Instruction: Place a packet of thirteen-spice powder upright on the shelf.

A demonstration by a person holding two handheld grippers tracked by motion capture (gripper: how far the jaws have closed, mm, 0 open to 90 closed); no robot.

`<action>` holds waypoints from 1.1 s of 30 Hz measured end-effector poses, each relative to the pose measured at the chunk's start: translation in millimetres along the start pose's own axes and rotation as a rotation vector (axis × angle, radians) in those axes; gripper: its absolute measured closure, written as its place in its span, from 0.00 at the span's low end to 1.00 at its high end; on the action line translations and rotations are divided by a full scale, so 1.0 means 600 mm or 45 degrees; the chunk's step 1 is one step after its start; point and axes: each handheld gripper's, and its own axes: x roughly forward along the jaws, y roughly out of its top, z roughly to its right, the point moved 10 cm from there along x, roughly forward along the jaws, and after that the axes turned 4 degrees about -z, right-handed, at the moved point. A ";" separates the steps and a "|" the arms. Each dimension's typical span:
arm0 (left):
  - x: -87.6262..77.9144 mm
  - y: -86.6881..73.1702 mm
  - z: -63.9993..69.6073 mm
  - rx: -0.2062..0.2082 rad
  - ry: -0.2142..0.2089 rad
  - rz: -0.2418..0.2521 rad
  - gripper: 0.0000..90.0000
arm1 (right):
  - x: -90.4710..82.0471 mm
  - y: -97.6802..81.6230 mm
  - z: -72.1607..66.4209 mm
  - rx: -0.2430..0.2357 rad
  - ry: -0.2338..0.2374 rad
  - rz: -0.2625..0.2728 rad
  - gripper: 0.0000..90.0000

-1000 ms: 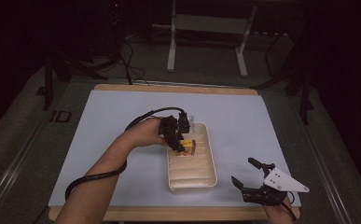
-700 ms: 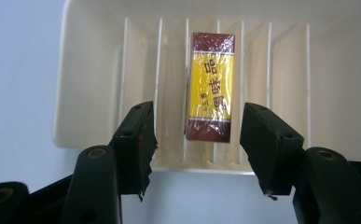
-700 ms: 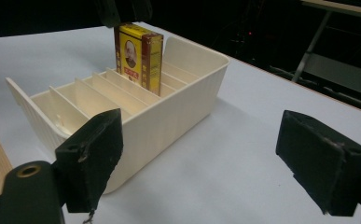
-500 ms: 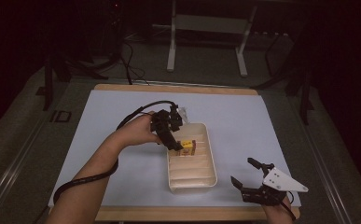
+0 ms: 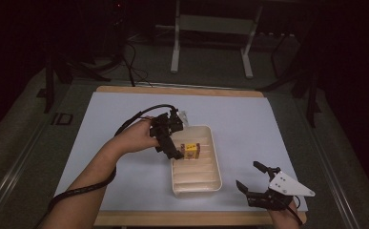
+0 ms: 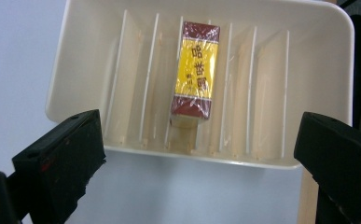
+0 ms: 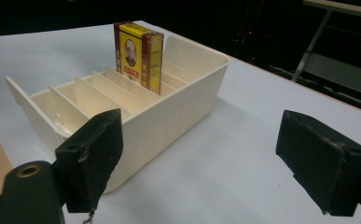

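Observation:
A cream slotted tray lies on the table mat. A yellow and dark-red box stands on edge in one of its far slots. My left gripper hovers at the tray's far left corner, just left of the box. Its jaws have just been opening and hold nothing. In the left gripper view the box sits in the tray beyond the open left gripper. My right gripper rests open near the table's front right. In the right gripper view the tray and box lie ahead of it.
The pale blue mat covers the table, with a wooden strip along the front edge. The left gripper's cable loops back along the forearm. A metal frame stands on the dark floor beyond the table.
The left gripper has let go of the box, opened its jaws and drawn back to the left and up. The box stays standing in the tray. The right gripper has not moved.

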 end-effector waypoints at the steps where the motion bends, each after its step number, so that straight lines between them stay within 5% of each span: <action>1: -0.001 -0.002 0.000 -0.002 0.009 0.004 0.02 | 0.000 0.000 0.000 0.000 0.001 0.001 0.17; 33: -0.021 -0.110 0.019 -0.152 0.040 0.061 0.02 | 0.005 -0.002 -0.004 -0.006 0.000 -0.019 0.17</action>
